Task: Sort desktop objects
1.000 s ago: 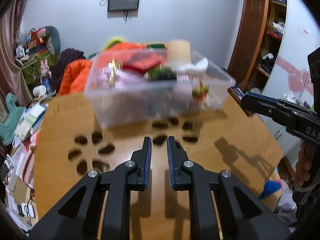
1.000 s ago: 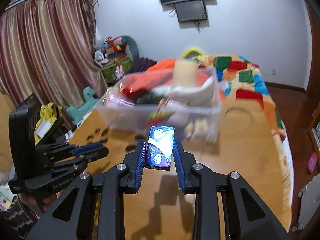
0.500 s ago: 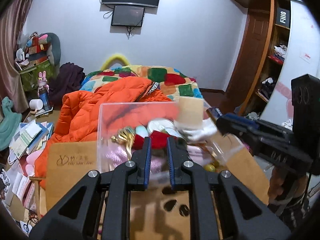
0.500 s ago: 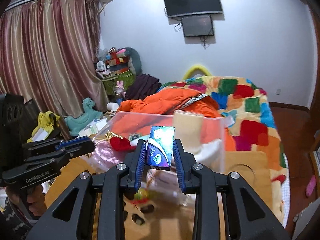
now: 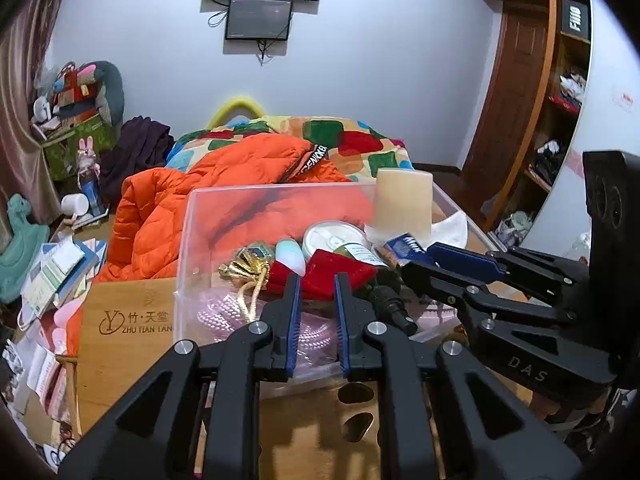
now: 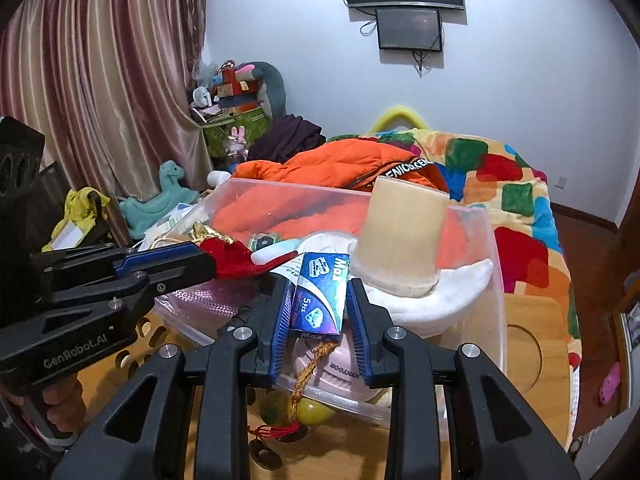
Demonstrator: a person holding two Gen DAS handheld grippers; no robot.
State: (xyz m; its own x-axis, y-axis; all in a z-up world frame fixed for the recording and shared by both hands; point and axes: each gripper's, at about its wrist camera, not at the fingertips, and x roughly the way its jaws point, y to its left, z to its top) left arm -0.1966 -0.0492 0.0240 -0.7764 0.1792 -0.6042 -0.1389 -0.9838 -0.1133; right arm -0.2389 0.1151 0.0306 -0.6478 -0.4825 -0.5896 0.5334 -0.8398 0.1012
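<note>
My right gripper (image 6: pixel 318 312) clamps the blue card box (image 6: pixel 320 292) above the clear bin's (image 6: pixel 494 280) near wall. Left gripper (image 5: pixel 316 312) is closed, empty, beside it. Deposit step; next, release over bin.

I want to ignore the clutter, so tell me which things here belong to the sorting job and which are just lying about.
Part of the job:
right gripper holding the blue box
clear plastic bin
left gripper, empty

Just lying about:
orange jacket
patchwork blanket
green toy horse
</note>
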